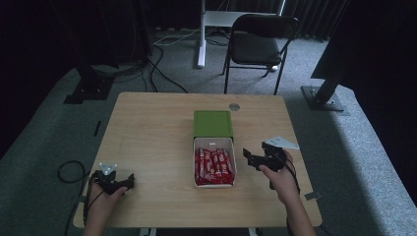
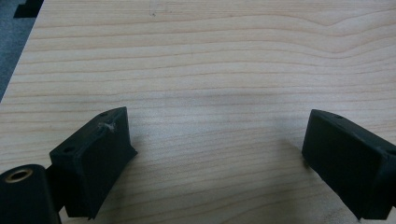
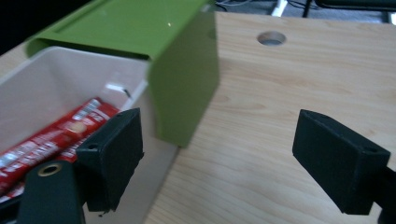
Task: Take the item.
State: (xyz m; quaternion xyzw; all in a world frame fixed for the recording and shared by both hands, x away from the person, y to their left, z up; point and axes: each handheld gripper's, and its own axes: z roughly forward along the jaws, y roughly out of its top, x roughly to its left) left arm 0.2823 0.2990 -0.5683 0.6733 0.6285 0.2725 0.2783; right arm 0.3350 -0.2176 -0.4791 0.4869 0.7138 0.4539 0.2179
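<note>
Left gripper (image 1: 117,183) parked on light wooden table (image 1: 147,137) at near left corner, well apart from box; jaws spread wide in left gripper view, bare wood grain between them, nothing held. Idle, by the look of it.

Centre: white open tray box (image 1: 214,143) packed with red foil-wrapped snack bars (image 1: 214,167), laid side by side, lengthwise toward person. Green sleeve lid (image 1: 212,123) slid back over far end of tray, near half exposed. Small round grommet hole (image 1: 234,106) in table beyond lid.

Right gripper (image 1: 256,158) hovered just beside right wall of tray, raised off table, jaws wide apart and empty. In right gripper view, one jaw over tray edge and bars (image 3: 56,135), other over bare wood; green lid corner (image 3: 184,88) ahead, between.

Step judged: approach, either toward bars for a pick or toward lid to push it; could not tell which. Nothing grasped yet. Next move likely needed: swing right gripper over tray, drop jaws around single bar, close gently so the wrapper is not crushed, avoid snagging tray wall or lid edge.
</note>
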